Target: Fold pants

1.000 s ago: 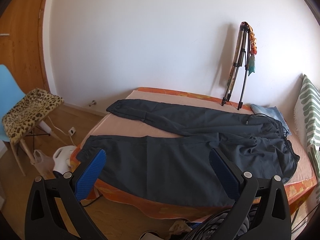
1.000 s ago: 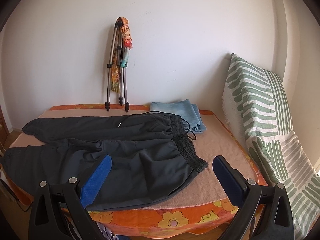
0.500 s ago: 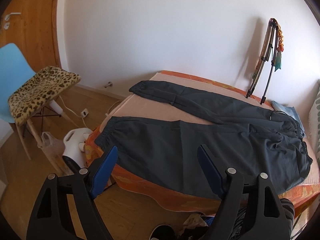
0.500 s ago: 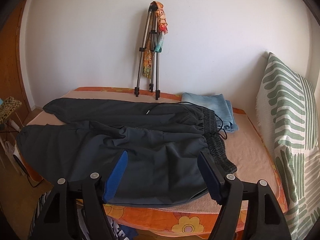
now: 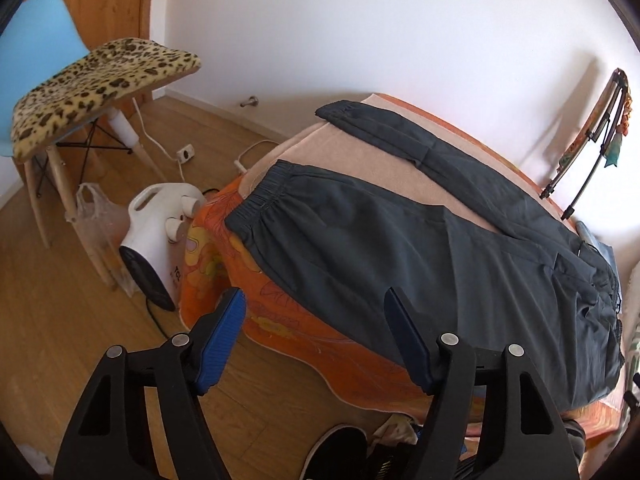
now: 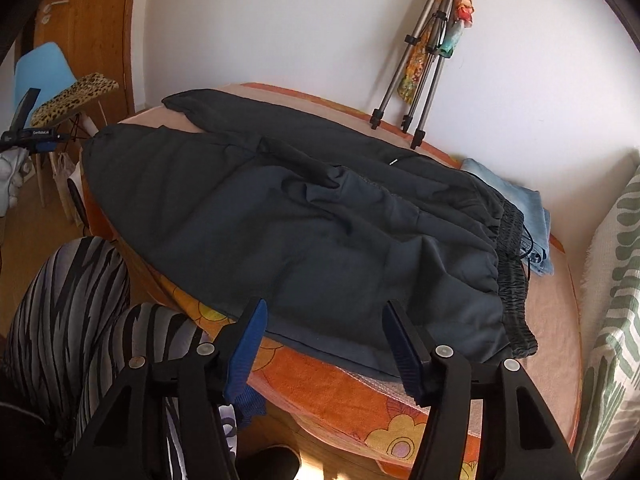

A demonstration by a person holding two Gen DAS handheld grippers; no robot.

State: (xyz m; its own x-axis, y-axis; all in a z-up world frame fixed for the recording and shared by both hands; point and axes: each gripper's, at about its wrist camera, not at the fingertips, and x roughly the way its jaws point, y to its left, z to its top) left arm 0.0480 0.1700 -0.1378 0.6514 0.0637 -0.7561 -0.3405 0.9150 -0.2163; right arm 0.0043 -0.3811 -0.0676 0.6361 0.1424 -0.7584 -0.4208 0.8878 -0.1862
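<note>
Dark grey pants (image 5: 420,248) lie spread flat on a bed with an orange flowered cover (image 5: 280,320), both legs side by side, cuffs at the left end. The elastic waistband (image 6: 514,276) is at the right end in the right wrist view, where the pants (image 6: 320,232) fill the bed. My left gripper (image 5: 316,304) is open and empty, above the bed's near edge by the near leg's cuff (image 5: 260,196). My right gripper (image 6: 324,312) is open and empty, above the near edge by the hip of the pants.
A folded tripod (image 6: 424,60) leans on the wall behind the bed. Folded blue jeans (image 6: 520,208) lie past the waistband. A green-patterned pillow (image 6: 612,320) stands at the right. A white heater (image 5: 156,236), a leopard-print stool (image 5: 96,80) and cables are on the wooden floor at left.
Both grippers have swung left and moved closer to the bed's near edge. The left now looks at the leg cuffs, the right at the hip area. Both stay open.
</note>
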